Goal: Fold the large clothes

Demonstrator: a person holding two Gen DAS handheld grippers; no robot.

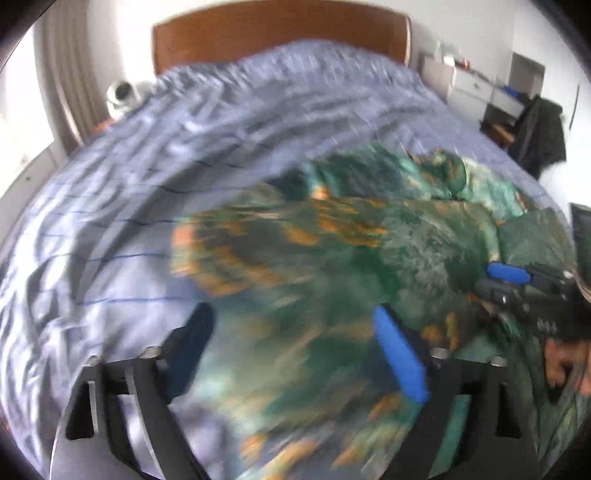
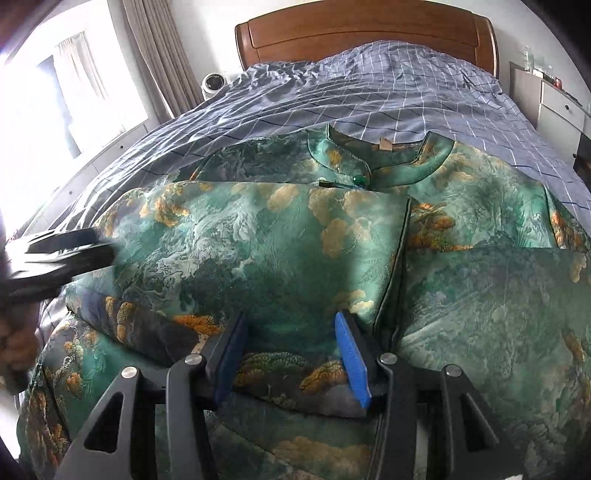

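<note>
Bed (image 1: 110, 206) w/ blue check sheet fills the left wrist view, headboard (image 1: 280, 33) behind; pic is motion-blurred. Left hand-held gripper (image 1: 291, 354) has jaws wide apart, nothing between them, hovering over the left edge of the green robe (image 1: 332, 258). Right hand-held gripper (image 1: 517, 284) shows at far right, low on the cloth. Bare sheet to the left = plenty of room to swing.

Right wrist view, sharp: robe (image 2: 258, 251) lies across bed (image 2: 369, 92), collar (image 2: 376, 162) toward headboard, one panel already folded over the middle. Right hand-held gripper (image 2: 291, 350) is open, pads either side of a fold ridge, not pinching yet. Judgement: close low on both layers, keep hem edges aligned, lift w/ both sides level. Nightstand (image 2: 554, 103) sits right, well apart.
</note>
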